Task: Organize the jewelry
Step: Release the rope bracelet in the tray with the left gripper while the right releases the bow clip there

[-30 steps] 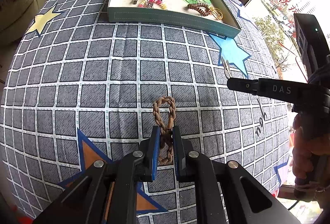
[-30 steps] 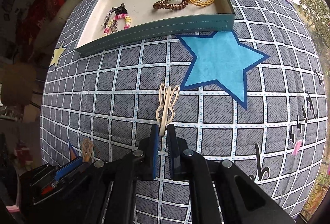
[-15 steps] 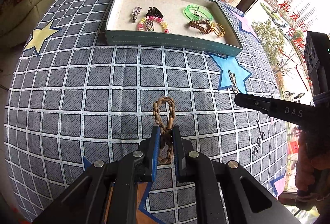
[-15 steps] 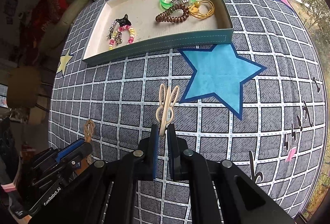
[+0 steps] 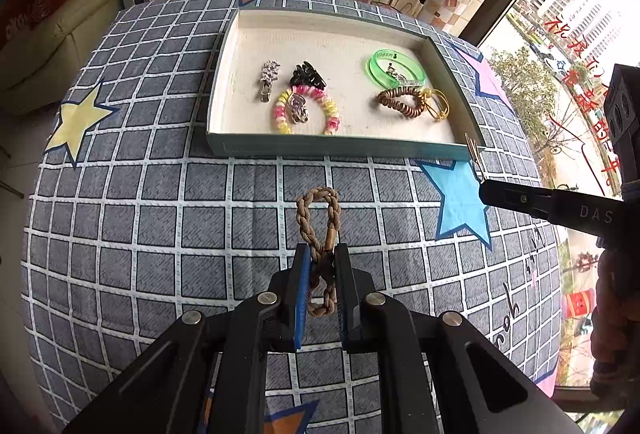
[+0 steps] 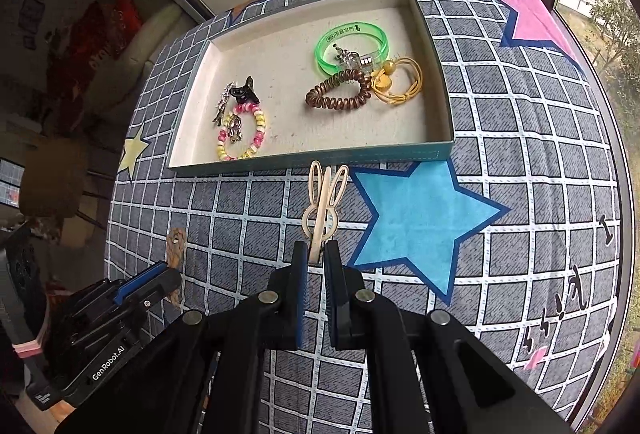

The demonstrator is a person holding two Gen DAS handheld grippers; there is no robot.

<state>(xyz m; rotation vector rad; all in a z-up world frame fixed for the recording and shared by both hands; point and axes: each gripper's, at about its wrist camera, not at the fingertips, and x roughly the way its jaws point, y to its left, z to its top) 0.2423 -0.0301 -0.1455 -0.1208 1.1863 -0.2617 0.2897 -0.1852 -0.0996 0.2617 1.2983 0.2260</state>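
The left gripper (image 5: 320, 266) is closed on a braided brown hair tie (image 5: 319, 218), which hangs in the lower centre of its view, above the checked cloth (image 5: 120, 234). The right gripper (image 6: 316, 258) is pinched shut on the thin end of a beige rabbit-shaped hair clip (image 6: 325, 204), just before the near wall of the tray (image 6: 320, 156) in the middle of its frame. The risks are judged as follows: the clip is held only at its tip, so it may twist or slip out; its ears may catch the tray wall; and both grippers, coming together over the tray, may hit each other or disturb the beaded bracelet (image 6: 242, 132).
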